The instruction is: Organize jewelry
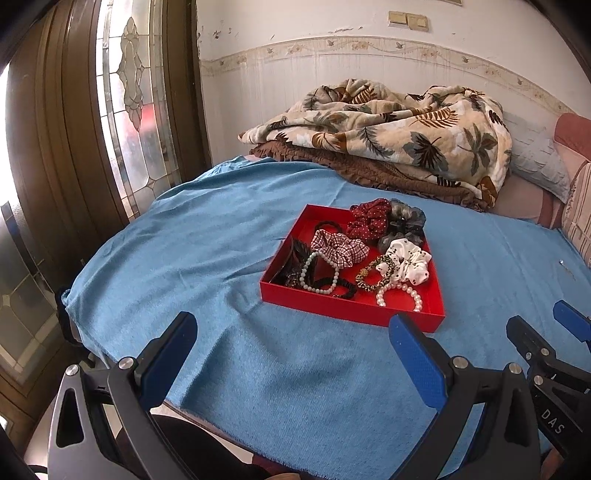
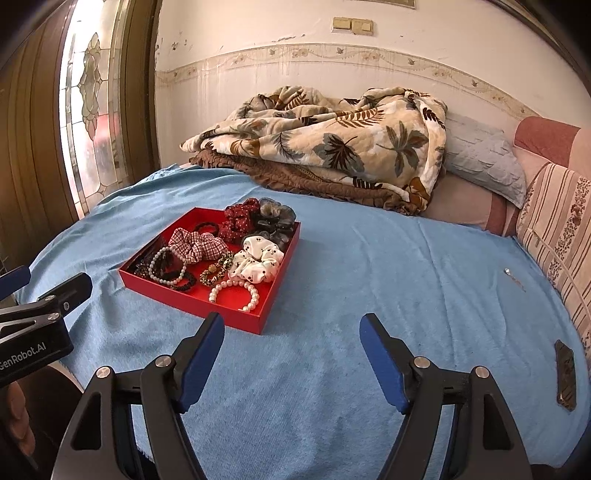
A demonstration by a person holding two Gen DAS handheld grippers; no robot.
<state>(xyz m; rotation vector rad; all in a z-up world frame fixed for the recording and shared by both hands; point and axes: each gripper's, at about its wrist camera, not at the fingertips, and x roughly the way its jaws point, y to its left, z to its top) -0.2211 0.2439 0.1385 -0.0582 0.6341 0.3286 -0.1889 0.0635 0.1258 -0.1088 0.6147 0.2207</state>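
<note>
Left wrist view: the left tongs [image 1: 291,334] hang spread and empty above the blue bedspread [image 1: 207,229]. At the right edge the right tongs [image 1: 543,325] show, spread too, with "DAS" printed on the body. The red tray [image 1: 354,308] sits on the bed just ahead, holding a white pearl bracelet [image 1: 400,295], a pale green bead bracelet [image 1: 317,273], a leopard-print hair tie [image 1: 375,275], a plaid scrunchie [image 1: 338,249] and a white spotted scrunchie [image 1: 410,264]. Behind lie a leaf-print quilt [image 1: 406,136], a stained-glass door [image 1: 129,92] and wall switches [image 1: 408,20].

Right wrist view: the right tongs [image 2: 291,328] hang spread and empty over the bedspread [image 2: 388,266]. The left tongs [image 2: 48,284], at the left edge, read "GenRobot.AI". The tray [image 2: 207,308] lies ahead to the left; a dark phone-like slab [image 2: 566,374] rests near the striped cushion [image 2: 561,236].
</note>
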